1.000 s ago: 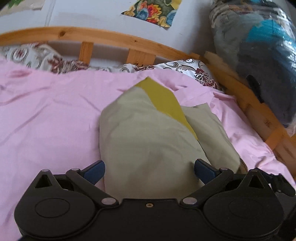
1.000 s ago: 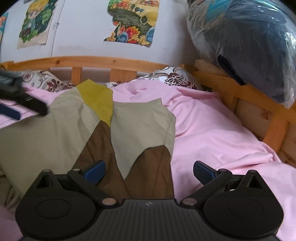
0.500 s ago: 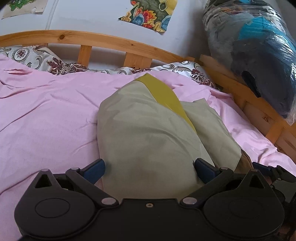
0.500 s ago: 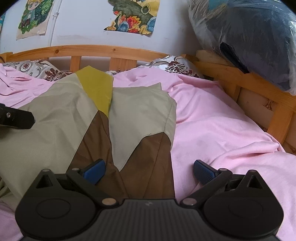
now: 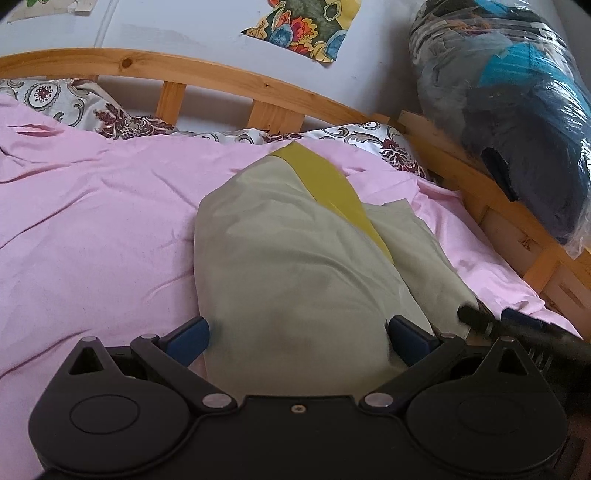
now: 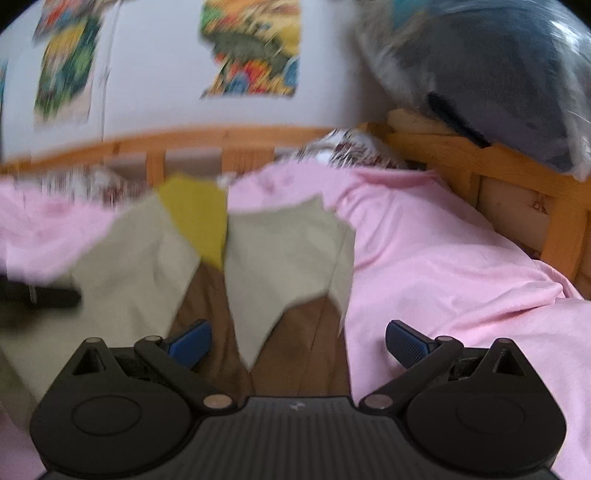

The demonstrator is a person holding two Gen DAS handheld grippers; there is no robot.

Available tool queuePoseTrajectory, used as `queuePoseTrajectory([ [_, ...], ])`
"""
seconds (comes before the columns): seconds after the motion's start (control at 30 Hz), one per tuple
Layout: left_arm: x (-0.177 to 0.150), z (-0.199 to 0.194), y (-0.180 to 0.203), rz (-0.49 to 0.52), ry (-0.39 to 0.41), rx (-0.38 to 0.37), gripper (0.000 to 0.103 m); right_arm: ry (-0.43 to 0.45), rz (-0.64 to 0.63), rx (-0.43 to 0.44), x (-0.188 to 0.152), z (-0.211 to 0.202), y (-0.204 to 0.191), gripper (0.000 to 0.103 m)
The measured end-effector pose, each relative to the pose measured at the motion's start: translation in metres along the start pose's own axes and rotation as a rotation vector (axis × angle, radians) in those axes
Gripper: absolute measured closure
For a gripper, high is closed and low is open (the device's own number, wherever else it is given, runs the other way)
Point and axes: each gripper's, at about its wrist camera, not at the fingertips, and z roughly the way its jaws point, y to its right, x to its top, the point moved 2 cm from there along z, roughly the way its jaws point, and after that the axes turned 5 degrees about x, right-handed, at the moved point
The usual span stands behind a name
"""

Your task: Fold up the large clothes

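Both grippers, left and right, have jaws spread wide over the garment on the bed. The blurry right view perhaps means hurry; a rushed grab could bunch the cloth.

One garment, two grippers, one clothes bag, two wall posters

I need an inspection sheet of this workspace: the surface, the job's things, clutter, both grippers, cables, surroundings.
Surface: pink bedsheet, wrinkled.
Job's things: olive garment with a yellow panel and brown parts, lying flat on the sheet.
Clutter: patterned pillows at the headboard.
Grippers: left gripper open over the garment's near end; right gripper open over the brown part, view blurred.
Cables: nothing seen.
Surroundings: wooden bed frame; posters on the wall; plastic bag of clothes at right.
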Motion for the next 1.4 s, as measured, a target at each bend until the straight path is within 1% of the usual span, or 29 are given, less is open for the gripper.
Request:
queuePoseTrajectory([
  [0.03, 0.0, 0.0, 0.001, -0.001, -0.001, 0.0, 0.001, 0.003, 0.033, 0.016, 0.004, 0.001, 0.005, 0.001],
  [0.07, 0.0, 0.0, 0.0, -0.003, 0.0, 0.0, 0.001, -0.006, 0.064, 0.028, 0.008, 0.004, 0.01, 0.007],
  [0.1, 0.0, 0.0, 0.0, -0.002, 0.001, 0.0, 0.001, -0.029, 0.091, 0.031, 0.012, 0.01, 0.015, 0.018],
  [0.13, 0.0, 0.0, 0.0, -0.002, 0.001, 0.001, 0.001, -0.047, 0.118, 0.029, 0.014, 0.016, 0.02, 0.025],
  [0.17, 0.0, 0.0, 0.0, -0.003, 0.001, 0.002, 0.001, -0.058, 0.137, 0.03, 0.017, 0.021, 0.024, 0.036],
  [0.23, 0.001, 0.0, 0.0, -0.002, -0.003, 0.002, 0.001, -0.091, 0.173, 0.068, 0.021, 0.033, 0.031, 0.052],
  [0.27, 0.001, 0.001, 0.0, -0.002, -0.006, 0.003, 0.001, -0.092, 0.178, 0.092, 0.022, 0.038, 0.033, 0.069],
  [0.3, 0.002, 0.001, 0.001, -0.003, -0.008, 0.004, 0.001, -0.083, 0.162, 0.09, 0.023, 0.039, 0.031, 0.077],
  [0.33, 0.002, 0.001, 0.002, -0.003, -0.01, 0.006, 0.001, -0.069, 0.124, 0.087, 0.026, 0.04, 0.028, 0.081],
  [0.37, 0.004, 0.002, 0.002, -0.001, -0.013, 0.009, 0.001, -0.05, 0.073, 0.089, 0.029, 0.039, 0.023, 0.09],
  [0.4, 0.005, 0.002, 0.003, -0.001, -0.018, 0.011, 0.001, -0.026, 0.016, 0.09, 0.032, 0.037, 0.018, 0.093],
  [0.47, 0.007, 0.002, 0.004, -0.004, -0.027, 0.012, 0.001, 0.006, -0.086, 0.081, 0.037, 0.035, 0.007, 0.093],
  [0.5, 0.009, 0.002, 0.003, -0.003, -0.036, 0.011, 0.001, 0.007, -0.106, 0.076, 0.037, 0.035, 0.004, 0.093],
  [0.57, 0.013, 0.001, 0.002, -0.01, -0.054, 0.004, 0.001, -0.025, -0.081, 0.077, 0.035, 0.04, 0.008, 0.092],
  [0.63, 0.019, -0.004, 0.001, -0.005, -0.067, -0.011, 0.001, -0.07, -0.013, 0.068, 0.03, 0.045, 0.02, 0.083],
  [0.7, 0.025, -0.012, -0.003, -0.01, -0.058, -0.02, 0.001, -0.07, 0.078, 0.094, 0.028, 0.043, 0.033, 0.062],
  [0.73, 0.028, -0.017, -0.007, -0.024, -0.05, -0.027, 0.001, -0.07, 0.121, 0.109, 0.028, 0.042, 0.039, 0.059],
  [0.8, 0.033, -0.024, -0.018, -0.071, -0.044, -0.048, 0.001, -0.083, 0.193, 0.15, 0.027, 0.043, 0.05, 0.047],
  [0.83, 0.035, -0.026, -0.024, -0.105, -0.052, -0.054, 0.001, -0.091, 0.226, 0.174, 0.025, 0.044, 0.055, 0.045],
  [0.9, 0.037, -0.024, -0.036, -0.167, -0.085, -0.073, 0.001, -0.102, 0.261, 0.205, 0.021, 0.047, 0.059, 0.037],
  [0.97, 0.036, -0.016, -0.048, -0.224, -0.136, -0.092, 0.001, -0.104, 0.235, 0.206, 0.02, 0.049, 0.055, 0.034],
  [1.03, 0.033, -0.007, -0.054, -0.255, -0.198, -0.12, 0.001, -0.105, 0.198, 0.204, 0.019, 0.048, 0.051, 0.034],
  [1.07, 0.031, -0.004, -0.055, -0.261, -0.218, -0.13, 0.001, -0.108, 0.174, 0.202, 0.019, 0.048, 0.046, 0.035],
  [1.1, 0.028, -0.002, -0.055, -0.271, -0.23, -0.137, 0.001, -0.107, 0.145, 0.188, 0.019, 0.048, 0.04, 0.043],
  [1.13, 0.027, -0.001, -0.055, -0.283, -0.227, -0.14, 0.001, -0.105, 0.104, 0.172, 0.019, 0.047, 0.033, 0.05],
  [1.2, 0.025, -0.001, -0.055, -0.283, -0.223, -0.141, 0.001, -0.095, 0.002, 0.134, 0.019, 0.044, 0.018, 0.056],
  [1.3, 0.025, -0.002, -0.054, -0.271, -0.22, -0.137, 0.001, -0.082, -0.17, 0.103, 0.018, 0.04, -0.004, 0.056],
  [1.33, 0.026, -0.002, -0.053, -0.264, -0.22, -0.137, 0.001, -0.086, -0.191, 0.093, 0.018, 0.041, -0.008, 0.056],
  [1.4, 0.029, -0.003, -0.053, -0.245, -0.22, -0.132, 0.001, -0.102, -0.143, 0.081, 0.018, 0.043, -0.004, 0.05],
])
